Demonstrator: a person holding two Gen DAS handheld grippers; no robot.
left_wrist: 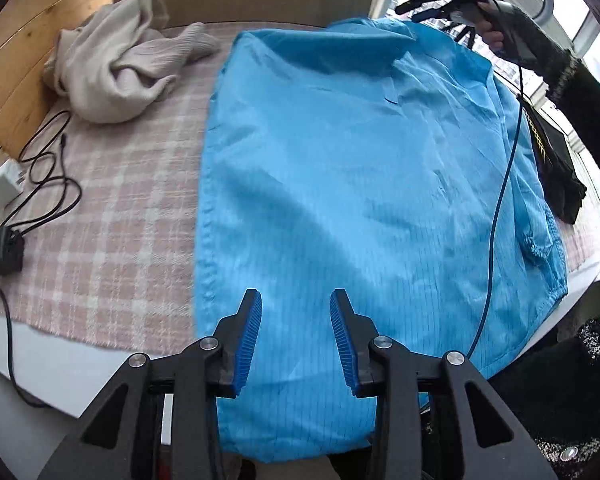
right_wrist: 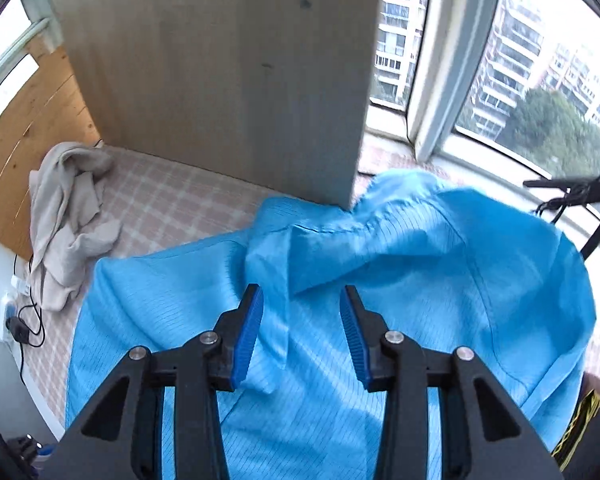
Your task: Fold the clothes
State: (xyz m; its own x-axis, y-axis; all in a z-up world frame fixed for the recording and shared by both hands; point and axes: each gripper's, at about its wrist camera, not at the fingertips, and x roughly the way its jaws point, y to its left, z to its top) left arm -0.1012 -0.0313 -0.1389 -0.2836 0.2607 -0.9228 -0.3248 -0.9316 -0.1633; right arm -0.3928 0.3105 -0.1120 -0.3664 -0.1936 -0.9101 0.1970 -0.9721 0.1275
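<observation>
**foldnoob:** Both grippers are hanging over the blue jacket [left_wrist: 360, 168] with jaws spread, nothing between the pads. Left gripper [left_wrist: 296, 336] is sitting at the bottom centre of its view, over the hem end. Right gripper [right_wrist: 302, 334] is hovering at lower centre of its view, near the collar flap.

**pleatguy:** Jacket's lying across the plaid blanket [left_wrist: 112, 216], filling the middle and right of the frame. I'd be pinching matching edges on one side, lifting evenly, keeping that dangling blue cable [left_wrist: 500, 200] clear. Beige sweater [left_wrist: 116, 68], upper left, is waiting.
</observation>
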